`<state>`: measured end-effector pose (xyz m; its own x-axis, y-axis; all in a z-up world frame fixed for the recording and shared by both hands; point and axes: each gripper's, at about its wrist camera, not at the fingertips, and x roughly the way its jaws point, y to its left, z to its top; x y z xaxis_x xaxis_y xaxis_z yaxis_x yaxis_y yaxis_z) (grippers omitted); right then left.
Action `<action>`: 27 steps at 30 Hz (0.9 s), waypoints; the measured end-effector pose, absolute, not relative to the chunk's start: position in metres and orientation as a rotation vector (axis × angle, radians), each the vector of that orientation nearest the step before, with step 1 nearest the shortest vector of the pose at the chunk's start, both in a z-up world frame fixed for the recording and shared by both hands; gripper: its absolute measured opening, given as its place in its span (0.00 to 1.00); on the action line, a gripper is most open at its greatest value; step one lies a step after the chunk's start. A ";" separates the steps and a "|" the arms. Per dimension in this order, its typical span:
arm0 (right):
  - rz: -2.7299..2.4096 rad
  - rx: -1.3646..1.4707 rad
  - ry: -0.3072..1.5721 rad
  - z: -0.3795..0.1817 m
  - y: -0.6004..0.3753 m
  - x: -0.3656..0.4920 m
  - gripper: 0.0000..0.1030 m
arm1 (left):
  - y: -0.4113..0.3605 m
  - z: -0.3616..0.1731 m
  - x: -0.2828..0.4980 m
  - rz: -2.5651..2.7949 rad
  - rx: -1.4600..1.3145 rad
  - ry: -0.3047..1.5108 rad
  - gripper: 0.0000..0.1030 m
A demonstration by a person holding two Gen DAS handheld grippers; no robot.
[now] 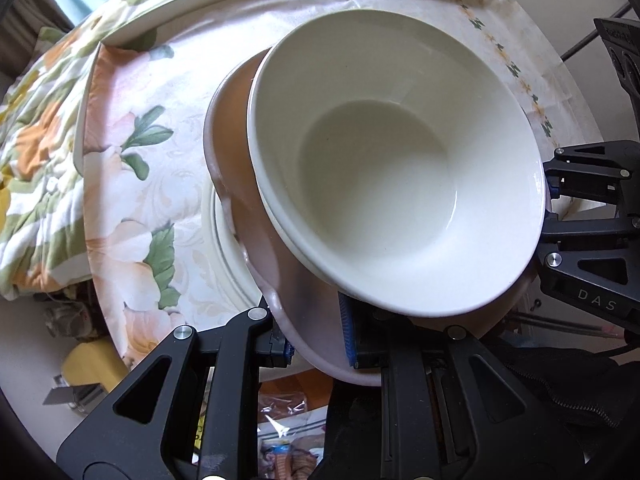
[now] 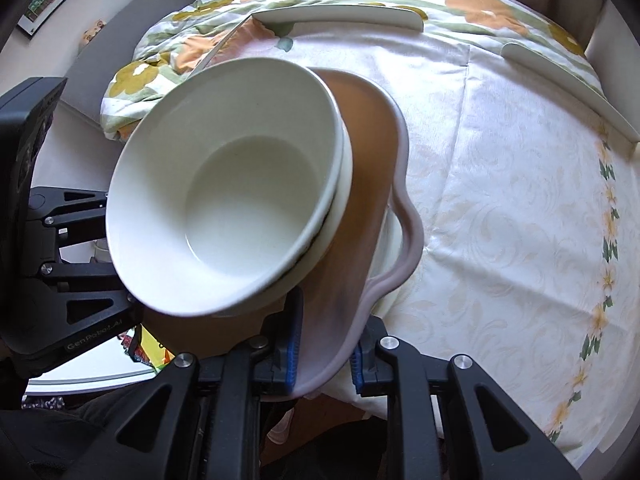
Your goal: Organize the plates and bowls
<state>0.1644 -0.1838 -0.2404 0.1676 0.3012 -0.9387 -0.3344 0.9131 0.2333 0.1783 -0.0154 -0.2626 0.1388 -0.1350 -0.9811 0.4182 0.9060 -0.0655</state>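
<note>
Both the left gripper and right gripper pinch the pink plate's rim; tilting it could slide the stacked white bowls off.

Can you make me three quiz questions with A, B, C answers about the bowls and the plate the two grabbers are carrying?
1. Where do the white bowls sit?
A. On the pink plate
B. On the floor
C. On the flowery quilt

2. What colour is the plate's wavy rim?
A. Bright green
B. Pale pink
C. Black

3. How is the right gripper with the plate?
A. Wide open, far from it
B. Closed on its rim
C. Holding a spoon

Answers:
1. A, since the nested bowls rest on the plate's brownish middle, above the tablecloth.
2. B, since the edge looks pale pink in both views.
3. B, since its blue pads press on both sides of the rim; the left gripper grips the rim the same way on the other side.
</note>
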 end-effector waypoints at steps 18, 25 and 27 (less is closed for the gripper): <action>0.384 -0.025 1.311 -0.246 -0.176 0.159 0.18 | -0.007 -0.279 0.188 -0.426 0.274 1.377 0.15; 0.375 -0.040 1.310 -0.246 -0.173 0.158 0.18 | -0.009 -0.271 0.187 -0.400 0.321 1.376 0.16; 0.369 -0.046 1.311 -0.245 -0.173 0.159 0.18 | -0.009 -0.269 0.185 -0.396 0.323 1.379 0.18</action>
